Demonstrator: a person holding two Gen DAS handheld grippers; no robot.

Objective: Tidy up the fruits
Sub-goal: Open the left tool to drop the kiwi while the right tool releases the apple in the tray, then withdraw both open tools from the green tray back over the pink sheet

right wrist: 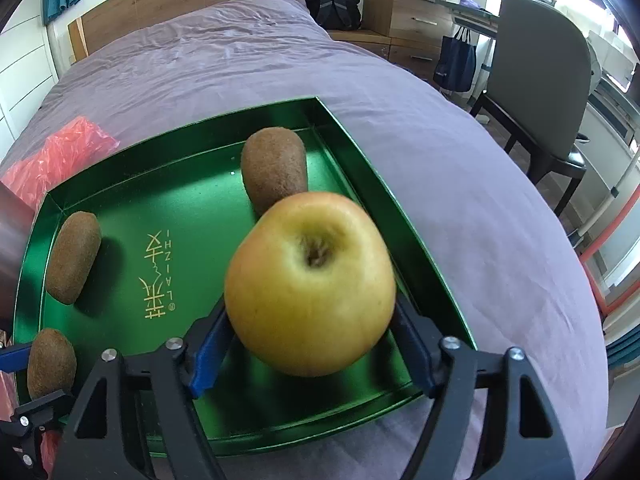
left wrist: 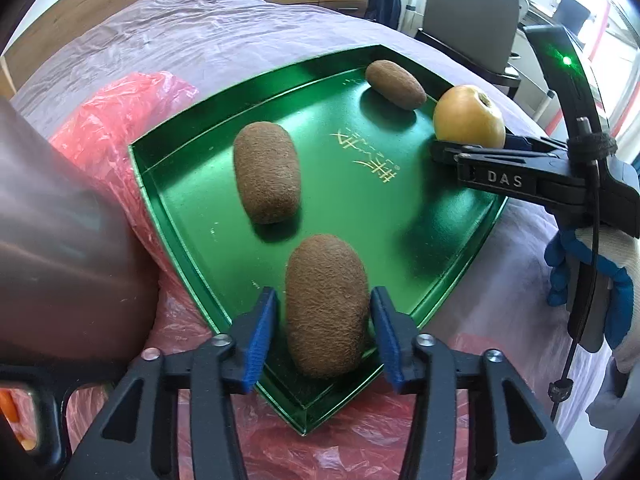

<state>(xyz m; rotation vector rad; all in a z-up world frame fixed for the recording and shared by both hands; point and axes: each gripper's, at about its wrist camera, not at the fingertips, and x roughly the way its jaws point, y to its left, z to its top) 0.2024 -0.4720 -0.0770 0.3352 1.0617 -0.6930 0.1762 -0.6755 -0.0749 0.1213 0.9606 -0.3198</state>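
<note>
Fruit lies in a green tray [left wrist: 188, 184] set on a bed with a purple sheet [right wrist: 248, 52]. Three kiwis and one apple are in view. The nearest kiwi [left wrist: 326, 306] lies in the tray's near corner between the blue pads of the left gripper [left wrist: 325, 334]; a thin gap shows on each side of it, so the jaws stand released around it and do not press. A second kiwi [left wrist: 267, 172] lies near the tray's left wall, and a third kiwi [left wrist: 395, 84] lies by the far corner, well apart from the others.

The apple [right wrist: 310, 282], yellow with its hollow end up, sits between the fingers of the right gripper [right wrist: 312, 344] over the tray's right side. The jaws stand wide; whether the pads touch the apple or have let it go cannot be told. A gloved hand [left wrist: 600, 280] holds that gripper, which reaches in from the right and slopes downward.

Pink plastic bag [left wrist: 100, 120] lies crumpled under the tray's left and near edges. Beyond the bed stand a grey chair [right wrist: 540, 92], a wooden dresser [right wrist: 404, 4] and a black backpack [right wrist: 332, 2].
</note>
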